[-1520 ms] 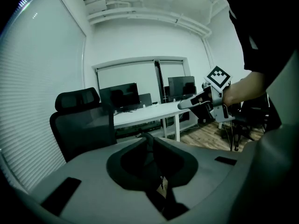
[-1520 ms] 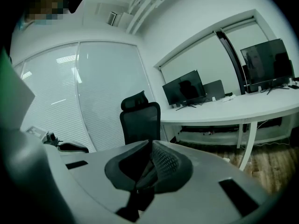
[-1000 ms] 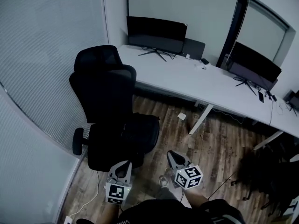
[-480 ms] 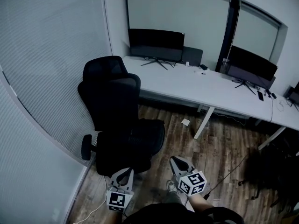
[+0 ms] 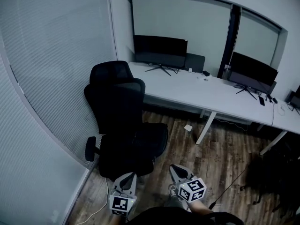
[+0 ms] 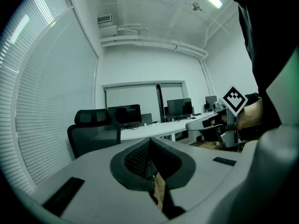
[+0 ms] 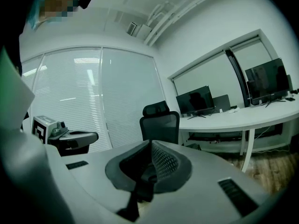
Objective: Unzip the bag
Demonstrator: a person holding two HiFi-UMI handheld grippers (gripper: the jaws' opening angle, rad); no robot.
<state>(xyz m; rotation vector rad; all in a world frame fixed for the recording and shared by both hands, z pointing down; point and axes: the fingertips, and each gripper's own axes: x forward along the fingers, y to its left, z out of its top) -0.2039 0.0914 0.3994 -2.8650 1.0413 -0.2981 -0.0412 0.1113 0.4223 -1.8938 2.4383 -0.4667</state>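
The left tongs (image 6: 150, 147) are seen closed, pad against pad, with nothing caught between them. The right tongs (image 7: 150, 149) are likewise shut and empty. Both are held low and close to the body, side by side but apart, and pointed out over the wooden floor (image 5: 225, 149). Just ahead of them a black office chair (image 5: 119, 121) is parked beside the long white surface (image 5: 211, 93), on which monitors (image 5: 160, 47) are stood. No bag is gripped, touched or approached. A dark heap (image 5: 269, 175) on the floor at the far right, well apart from both tongs, may be the bag, though it is too dim to be told for certain. No zip can be made out. The task is judged not yet begun: the bag has to be reached and steadied, and the zip pull caught and drawn along.
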